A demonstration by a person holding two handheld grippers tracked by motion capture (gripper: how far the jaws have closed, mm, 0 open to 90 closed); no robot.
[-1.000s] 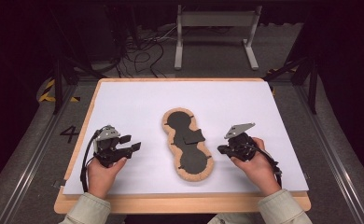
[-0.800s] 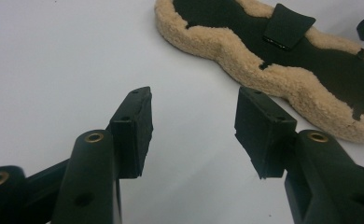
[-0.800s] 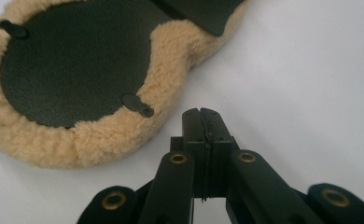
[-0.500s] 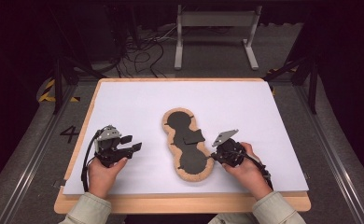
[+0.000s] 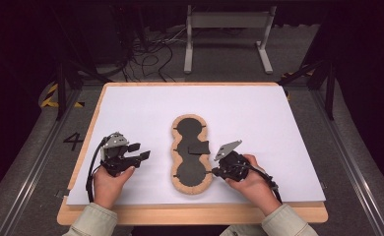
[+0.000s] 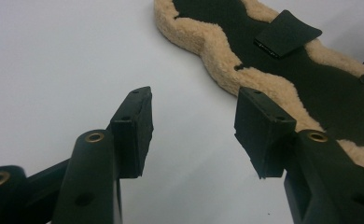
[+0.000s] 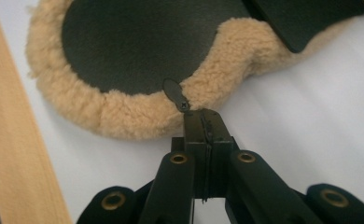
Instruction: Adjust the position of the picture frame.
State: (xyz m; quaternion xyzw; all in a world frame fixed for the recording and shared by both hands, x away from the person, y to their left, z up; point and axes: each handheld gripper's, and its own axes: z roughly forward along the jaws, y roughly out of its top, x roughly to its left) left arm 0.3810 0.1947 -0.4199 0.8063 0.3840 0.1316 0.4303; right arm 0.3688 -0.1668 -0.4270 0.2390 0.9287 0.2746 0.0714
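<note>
In the high view, a fleece-edged black pad (image 5: 192,153), shaped like a figure eight, lies lengthwise on the white sheet (image 5: 259,118) that covers the tabletop (image 5: 190,214), slightly nearer the front edge than the back. A small black flap (image 5: 198,148) lies across its narrow waist. The left hand-held gripper (image 5: 142,152) rests on the sheet well to the left of the pad, jaws apart with nothing between them. The right hand-held gripper (image 5: 213,172) sits at the pad's right rim near its front lobe, and its jaw tips are too small and dark here to read. Beyond the back edge of the tabletop the floor is dim, with loose cables (image 5: 153,51) and a grey metal stand (image 5: 228,34) hard to make out.

In the left gripper view, the left hand-held gripper (image 6: 194,135) has its jaws standing apart over bare white sheet (image 6: 54,56). The pad (image 6: 245,70) runs along the upper right, cut off by the frame at top and right, and the right jaw hides part of its fleece border. The flap (image 6: 287,33) lies tilted on the black face.

In the right gripper view, the right hand-held gripper (image 7: 203,123) has its jaws pressed together, their tips right at a small black tab (image 7: 175,95) on the pad's fleece rim (image 7: 124,114); whether the tab's end is pinched I cannot tell. The wooden edge of the tabletop (image 7: 17,154) shows at left.
</note>
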